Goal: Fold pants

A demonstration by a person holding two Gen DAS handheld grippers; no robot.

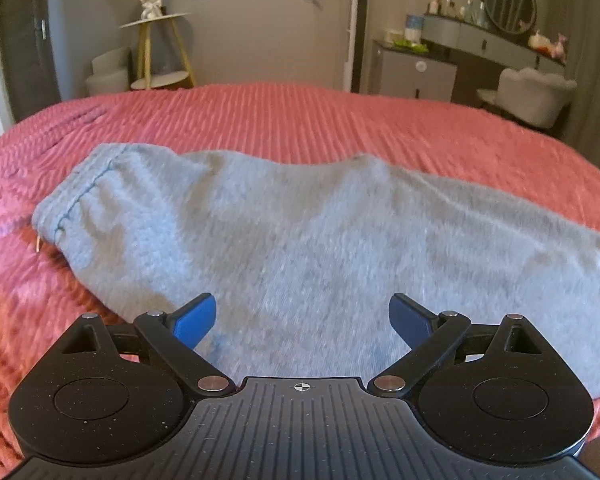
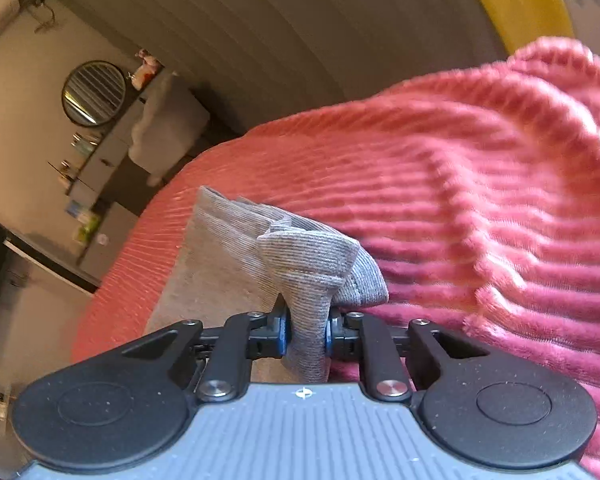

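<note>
Grey sweatpants (image 1: 292, 232) lie across a red ribbed bedspread (image 1: 300, 120), with the elastic waistband at the left (image 1: 72, 200). My left gripper (image 1: 302, 316) is open just above the middle of the pants, its blue fingers (image 1: 194, 322) spread wide and holding nothing. My right gripper (image 2: 306, 334) is shut on the ribbed grey cuff end of the pants (image 2: 308, 276) and holds it bunched up above the bedspread (image 2: 480, 200). The rest of the leg (image 2: 204, 264) trails away to the left.
Past the bed's far edge stand a gold-legged side table (image 1: 160, 52), a grey dresser with a round mirror (image 1: 508, 4) and a white chair (image 1: 536, 92). In the right wrist view a raised fold of bedspread (image 2: 552, 92) sits at the right.
</note>
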